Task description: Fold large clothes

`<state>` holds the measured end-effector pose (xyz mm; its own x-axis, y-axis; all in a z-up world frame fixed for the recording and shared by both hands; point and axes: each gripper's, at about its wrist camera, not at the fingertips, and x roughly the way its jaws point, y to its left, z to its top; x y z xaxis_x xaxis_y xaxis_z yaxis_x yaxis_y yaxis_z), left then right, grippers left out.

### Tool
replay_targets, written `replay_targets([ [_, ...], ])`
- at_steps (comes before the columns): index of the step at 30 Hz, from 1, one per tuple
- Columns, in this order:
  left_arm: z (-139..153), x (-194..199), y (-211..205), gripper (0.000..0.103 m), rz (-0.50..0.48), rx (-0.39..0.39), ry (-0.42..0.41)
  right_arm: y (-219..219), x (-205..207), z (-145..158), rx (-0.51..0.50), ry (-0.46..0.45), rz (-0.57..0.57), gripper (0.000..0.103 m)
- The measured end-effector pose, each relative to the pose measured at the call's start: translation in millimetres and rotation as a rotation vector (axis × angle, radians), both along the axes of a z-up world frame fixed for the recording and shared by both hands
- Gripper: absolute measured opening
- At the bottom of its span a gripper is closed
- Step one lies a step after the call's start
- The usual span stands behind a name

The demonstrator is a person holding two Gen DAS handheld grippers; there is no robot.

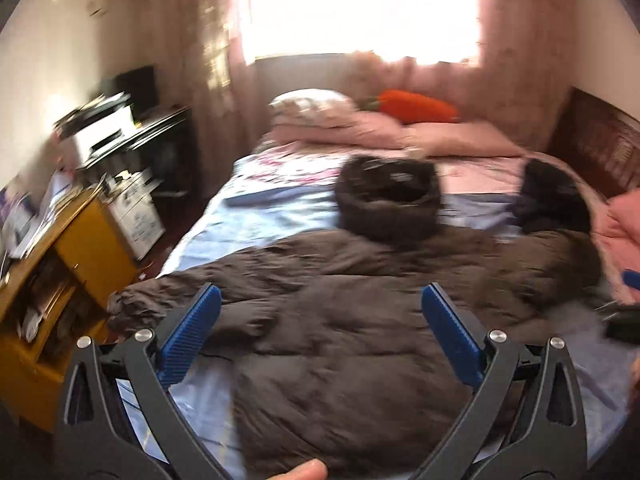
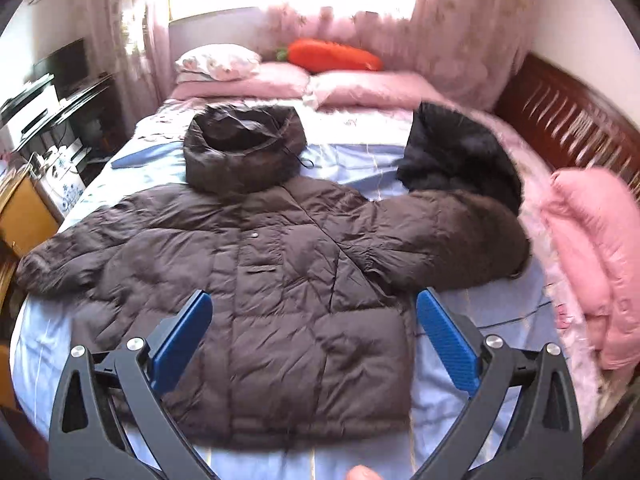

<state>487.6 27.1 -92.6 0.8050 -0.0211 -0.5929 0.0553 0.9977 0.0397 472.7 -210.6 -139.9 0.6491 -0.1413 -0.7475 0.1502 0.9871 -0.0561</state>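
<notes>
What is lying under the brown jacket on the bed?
The brown jacket lies flat on a light blue sheet, which shows around its hem and sleeves. Its right sleeve end reaches a black garment. Whatever is directly beneath the jacket is covered.

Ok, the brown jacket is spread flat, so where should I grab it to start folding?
Take the brown jacket by a sleeve cuff, probably the one near the black garment, coming in from the outer side. The sleeves lie spread wide, so a cuff is a free end to carry across the chest.

Left gripper (image 1: 320, 300) jaws wide, right gripper (image 2: 314, 306) jaws wide
</notes>
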Motion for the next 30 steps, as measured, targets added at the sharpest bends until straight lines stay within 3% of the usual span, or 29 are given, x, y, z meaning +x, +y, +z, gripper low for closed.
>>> replay_targets([
  [5, 39, -61, -39, 0.101, -0.033, -0.056, -0.053, 45, -51, 51, -0.024, -0.040, 0.042, 0.102],
  [10, 65, -91, -34, 0.101, 0.019, -0.067, -0.079, 62, -82, 73, -0.018, -0.091, 0.074, 0.102],
  [17, 72, -102, -22, 0.101, 0.068, -0.081, -0.098, 62, -91, 73, -0.010, -0.091, 0.084, 0.102],
  [30, 57, -90, -23, 0.101, 0.033, -0.084, -0.057, 66, -82, 64, -0.014, -0.070, 0.079, 0.102],
])
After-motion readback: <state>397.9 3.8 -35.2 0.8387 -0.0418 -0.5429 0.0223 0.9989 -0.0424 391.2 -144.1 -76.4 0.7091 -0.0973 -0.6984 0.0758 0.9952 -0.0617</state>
